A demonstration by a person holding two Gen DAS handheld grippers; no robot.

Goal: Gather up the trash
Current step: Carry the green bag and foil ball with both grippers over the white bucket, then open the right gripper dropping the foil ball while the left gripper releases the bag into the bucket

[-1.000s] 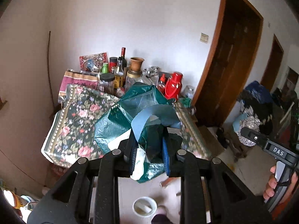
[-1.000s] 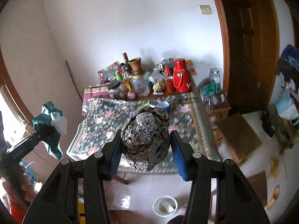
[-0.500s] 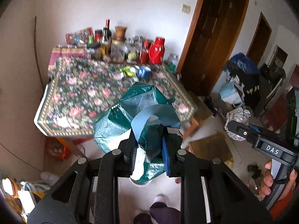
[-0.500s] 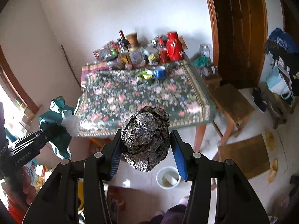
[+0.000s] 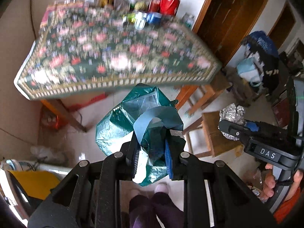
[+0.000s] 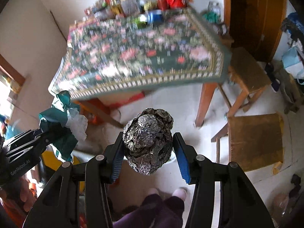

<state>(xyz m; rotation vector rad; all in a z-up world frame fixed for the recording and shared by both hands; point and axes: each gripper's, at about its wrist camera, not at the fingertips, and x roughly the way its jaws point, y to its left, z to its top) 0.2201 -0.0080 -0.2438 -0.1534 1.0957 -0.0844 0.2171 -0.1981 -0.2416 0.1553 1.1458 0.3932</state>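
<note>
**Trash in both grips, carried down off the table**

Descent noted: both views have tipped from the wall to the floor, table (image 5: 117,60) now at twelve o'clock. You appear headed for disposal. Your left gripper (image 5: 152,157) is clamped nearly together on the green bag (image 5: 121,127); your right gripper (image 6: 148,150) pinches the foil ball (image 6: 148,140) midway.

Both cameras look steeply down along their own fingers from above the floor, side by side, sharing the flowered table (image 5: 117,57) (image 6: 144,57) ahead and the person's feet (image 6: 165,193) below.
</note>
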